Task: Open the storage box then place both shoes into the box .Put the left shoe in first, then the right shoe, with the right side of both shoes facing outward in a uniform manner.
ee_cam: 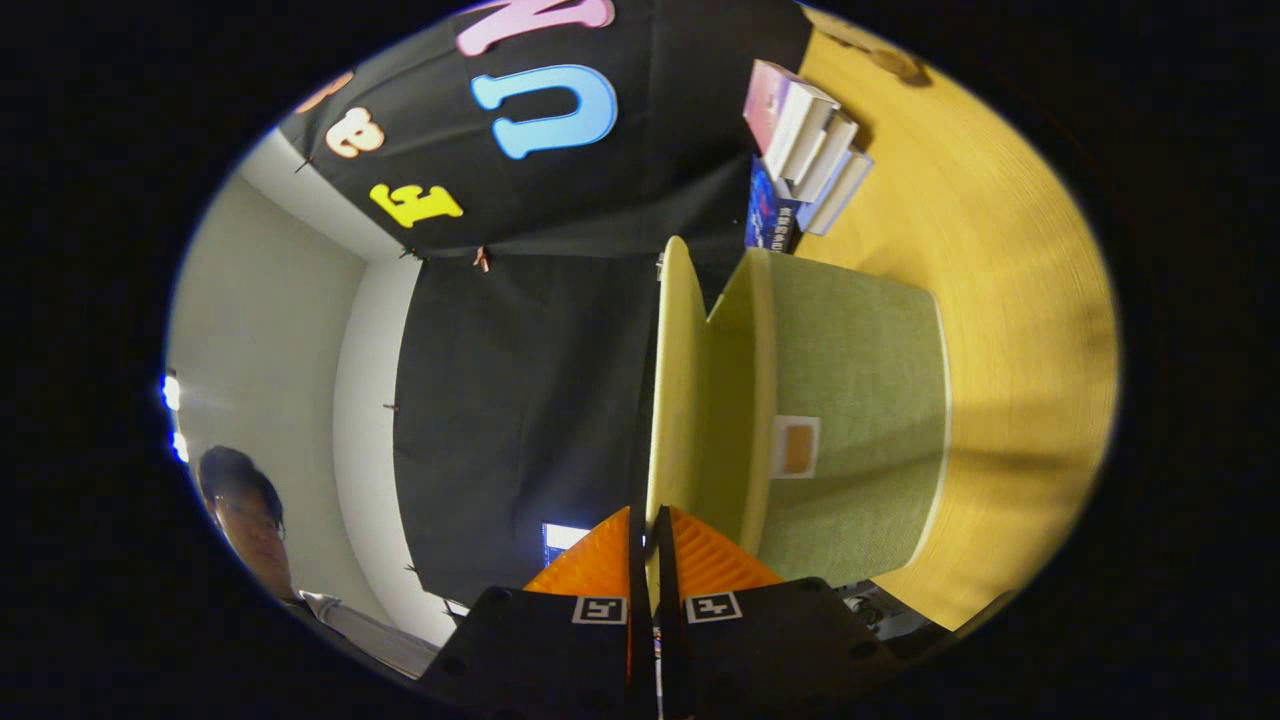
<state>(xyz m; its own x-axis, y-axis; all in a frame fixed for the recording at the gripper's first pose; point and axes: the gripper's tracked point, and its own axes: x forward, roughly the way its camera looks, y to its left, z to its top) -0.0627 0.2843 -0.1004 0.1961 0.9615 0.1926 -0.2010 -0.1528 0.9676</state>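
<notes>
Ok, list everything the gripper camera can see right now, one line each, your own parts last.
Storage box: one, green, on the table just beyond the gripper.
Lid: one, pale yellow, swung up from the box, its edge between the jaws.
Label: one, white with an orange patch, on the box side.
Books: a small stack, mostly white, on the table past the box.
Table: one, yellow wood.
Person: one, beside the booth wall.
Gripper: one, jaws nearly closed on the lid edge.
</notes>
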